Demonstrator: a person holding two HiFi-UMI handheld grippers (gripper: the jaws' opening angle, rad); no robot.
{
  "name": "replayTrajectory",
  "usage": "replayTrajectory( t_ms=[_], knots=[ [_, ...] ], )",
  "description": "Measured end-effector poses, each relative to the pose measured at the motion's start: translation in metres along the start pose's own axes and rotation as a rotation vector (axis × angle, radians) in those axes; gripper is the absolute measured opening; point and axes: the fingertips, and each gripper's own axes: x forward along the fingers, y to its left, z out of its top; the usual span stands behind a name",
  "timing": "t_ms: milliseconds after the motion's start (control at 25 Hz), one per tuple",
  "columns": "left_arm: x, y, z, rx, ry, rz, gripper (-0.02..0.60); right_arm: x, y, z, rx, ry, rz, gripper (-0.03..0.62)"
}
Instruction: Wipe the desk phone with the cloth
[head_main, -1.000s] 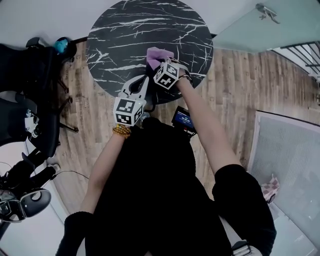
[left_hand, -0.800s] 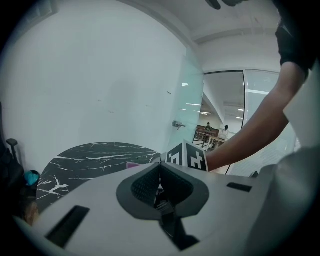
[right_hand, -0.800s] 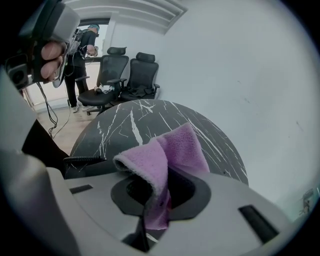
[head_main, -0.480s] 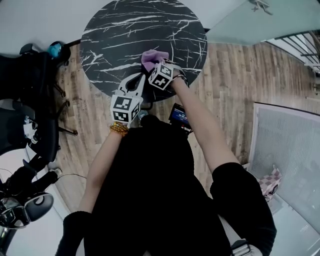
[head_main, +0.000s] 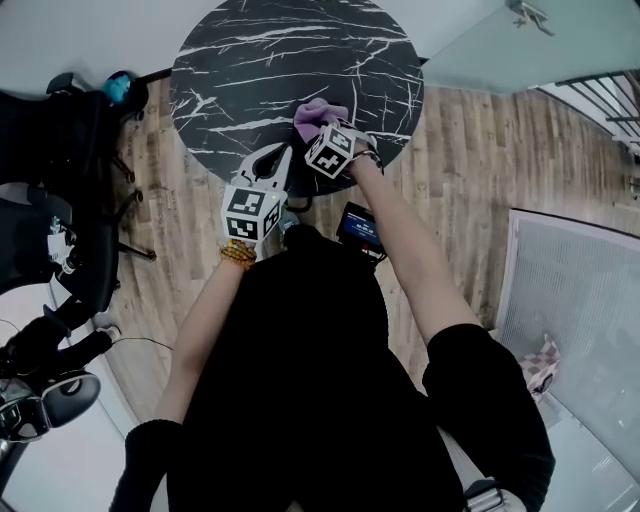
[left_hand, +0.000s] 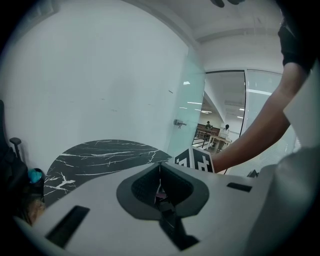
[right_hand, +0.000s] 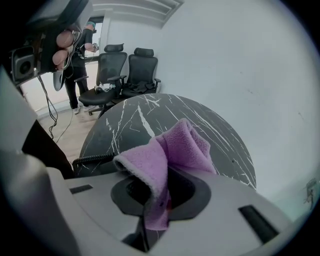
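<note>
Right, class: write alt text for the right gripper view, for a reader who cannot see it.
The right gripper is shut on a purple cloth; beyond it, a round black marble table and two office chairs.

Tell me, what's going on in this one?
A person leans over a round black marble table with a gripper in each hand. The right gripper is shut on a purple cloth, held above the table's near edge. The left gripper is shut and empty beside it. A coiled cord lies near the cloth; the phone's body isn't clearly visible.
</note>
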Motion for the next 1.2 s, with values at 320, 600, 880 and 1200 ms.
replayTrajectory(
  t_ms=[320,600,880,1200],
  knots=[
    [-0.008,0.001,-0.004,0.006,0.003,0.015,0.014,0.000,0.003,-0.001,-0.001,0.006,0.002,0.060],
    [-0.008,0.001,-0.007,0.006,0.007,0.021,0.014,0.001,0.013,-0.007,0.019,-0.002,0.020,0.060],
    [-0.007,-0.004,-0.006,0.009,0.005,0.015,0.014,-0.001,0.036,-0.016,0.022,-0.001,0.054,0.058],
    [-0.008,-0.005,-0.007,0.008,0.000,0.014,0.015,0.002,0.045,-0.024,-0.011,0.010,0.052,0.060]
  ],
)
